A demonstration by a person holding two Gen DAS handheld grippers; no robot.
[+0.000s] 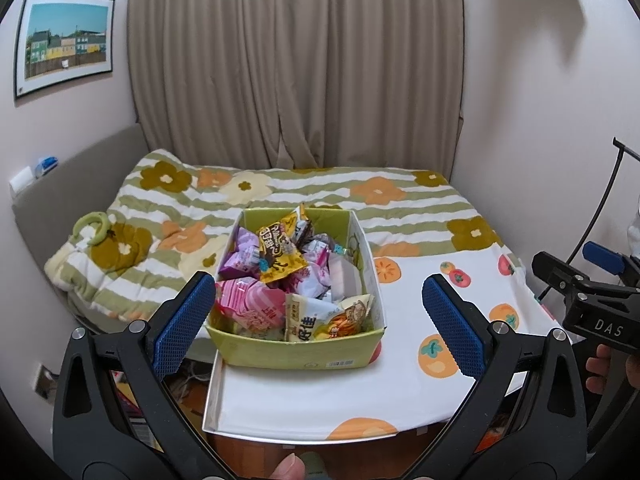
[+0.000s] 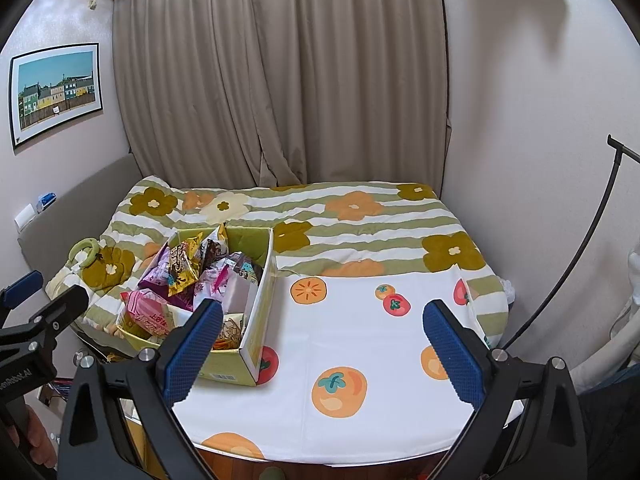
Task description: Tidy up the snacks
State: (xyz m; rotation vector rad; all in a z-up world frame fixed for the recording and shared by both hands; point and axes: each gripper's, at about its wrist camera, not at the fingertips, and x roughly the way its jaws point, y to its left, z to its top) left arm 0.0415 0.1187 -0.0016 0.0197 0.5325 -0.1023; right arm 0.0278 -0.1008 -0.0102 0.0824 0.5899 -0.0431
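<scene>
A green cardboard box (image 1: 296, 350) stands on a white cloth printed with persimmons (image 1: 408, 364). It is heaped with snack packets: a yellow packet (image 1: 278, 254) on top, pink ones (image 1: 250, 306) at the front left. In the right wrist view the same box (image 2: 250, 344) sits left of centre. My left gripper (image 1: 318, 324) is open, its blue pads on either side of the box's near end, nothing held. My right gripper (image 2: 322, 350) is open over the bare cloth (image 2: 360, 344), right of the box. Each gripper shows at the edge of the other's view.
A folded green-striped flower blanket (image 1: 304, 192) lies behind the box, with a green ring (image 1: 93, 226) on its left part. Beige curtains (image 1: 296, 60) hang behind. The table's front edge (image 1: 312, 438) is close to me. A black stand (image 2: 576, 256) leans at the right wall.
</scene>
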